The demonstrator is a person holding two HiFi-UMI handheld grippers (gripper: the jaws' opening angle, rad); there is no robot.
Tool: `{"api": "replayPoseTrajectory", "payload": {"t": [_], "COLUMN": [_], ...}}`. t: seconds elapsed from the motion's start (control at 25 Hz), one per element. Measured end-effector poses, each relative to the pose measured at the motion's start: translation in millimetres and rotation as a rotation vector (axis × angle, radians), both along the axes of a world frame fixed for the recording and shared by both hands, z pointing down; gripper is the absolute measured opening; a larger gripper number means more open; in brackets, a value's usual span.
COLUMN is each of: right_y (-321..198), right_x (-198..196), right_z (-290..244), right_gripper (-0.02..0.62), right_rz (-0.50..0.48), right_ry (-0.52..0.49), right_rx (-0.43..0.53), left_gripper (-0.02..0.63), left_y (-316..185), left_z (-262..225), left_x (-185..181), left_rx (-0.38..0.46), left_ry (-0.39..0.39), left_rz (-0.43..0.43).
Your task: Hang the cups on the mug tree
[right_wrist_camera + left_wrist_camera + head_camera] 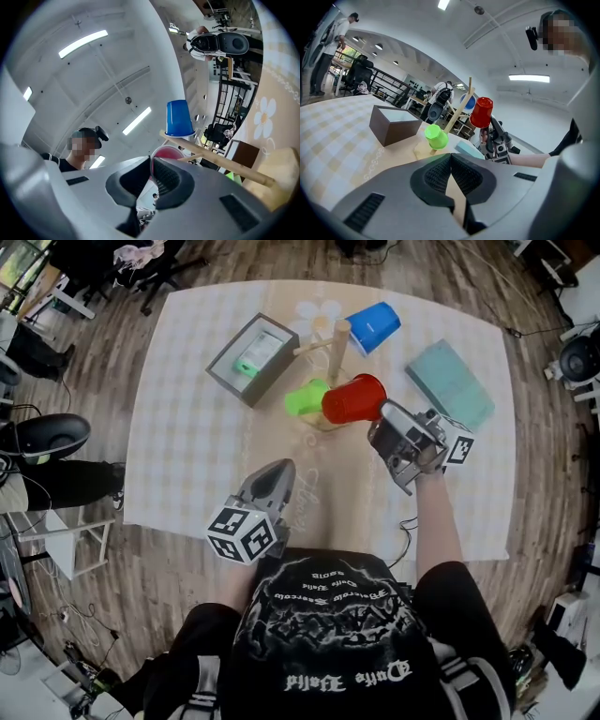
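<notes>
Open-plan office or lab, desk chairs (360, 75), ceiling strip lights (529, 78), wood floor (103, 371)

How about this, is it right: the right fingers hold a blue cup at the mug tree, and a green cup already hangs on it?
Not quite. The cup that the right gripper holds at the tree is the red cup, not a blue one, as the head view shows. The blue cup is already on the tree. The green cup does hang on it.
</notes>
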State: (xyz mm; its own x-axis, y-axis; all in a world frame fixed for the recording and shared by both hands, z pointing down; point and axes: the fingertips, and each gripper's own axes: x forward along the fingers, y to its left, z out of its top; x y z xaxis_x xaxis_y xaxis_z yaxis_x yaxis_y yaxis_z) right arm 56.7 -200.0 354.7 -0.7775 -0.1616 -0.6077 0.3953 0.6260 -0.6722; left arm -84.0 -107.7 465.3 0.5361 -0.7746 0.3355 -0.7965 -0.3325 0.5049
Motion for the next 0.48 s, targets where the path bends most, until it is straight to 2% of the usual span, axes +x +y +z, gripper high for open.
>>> {"api": "replayPoseTrajectory", "payload": {"t": [0.2,0.48], "right_y": [-9.1,-18.6], "right_x": [2.6,0.2], "right_z": [-0.3,8.6], "right_gripper": [0.032,0.034], "right_rz": [0.031,0.003], "right_ry": [-0.038,-0.148], "right_rx": [-0.021,-0.107], "left_gripper": [0.020,0.020], "left_y": [0.5,1.7], "left_z": [-0.2,-3.7], "left_x": [6.3,7.1], "left_rx": [0.001,0.007], "left_ry": [0.001,0.014], "left_rz": [0.017,0.025]}}
